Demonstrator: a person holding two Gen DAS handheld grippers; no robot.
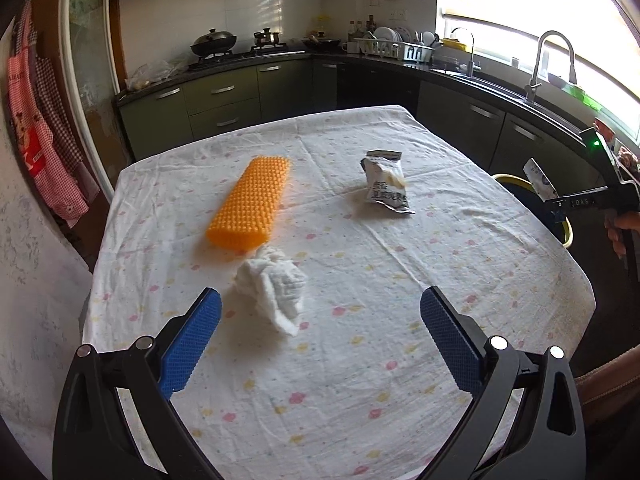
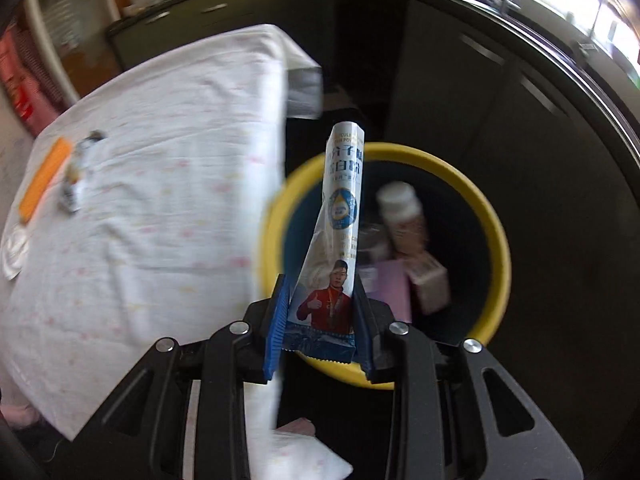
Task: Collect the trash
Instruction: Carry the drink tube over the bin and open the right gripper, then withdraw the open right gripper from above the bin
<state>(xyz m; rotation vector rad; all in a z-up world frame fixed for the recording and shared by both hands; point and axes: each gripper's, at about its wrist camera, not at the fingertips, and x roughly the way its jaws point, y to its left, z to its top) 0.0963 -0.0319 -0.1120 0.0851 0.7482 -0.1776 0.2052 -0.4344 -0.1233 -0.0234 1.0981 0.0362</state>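
My left gripper (image 1: 320, 312) is open and empty above the table, just behind a crumpled white tissue (image 1: 272, 288). An orange spiky sleeve (image 1: 250, 202) and a crumpled silver snack bag (image 1: 386, 184) lie farther on. My right gripper (image 2: 320, 300) is shut on a white and blue packet (image 2: 338, 240) and holds it over the yellow-rimmed bin (image 2: 498, 248). That gripper and packet (image 1: 540, 180) also show at the right in the left wrist view, above the bin (image 1: 512, 178).
The table wears a white flowered cloth (image 1: 360, 360). The bin holds a white bottle (image 2: 400, 212), a pink box (image 2: 394, 284) and another carton. Dark kitchen cabinets (image 1: 460, 120) and a sink counter run behind and to the right of the table.
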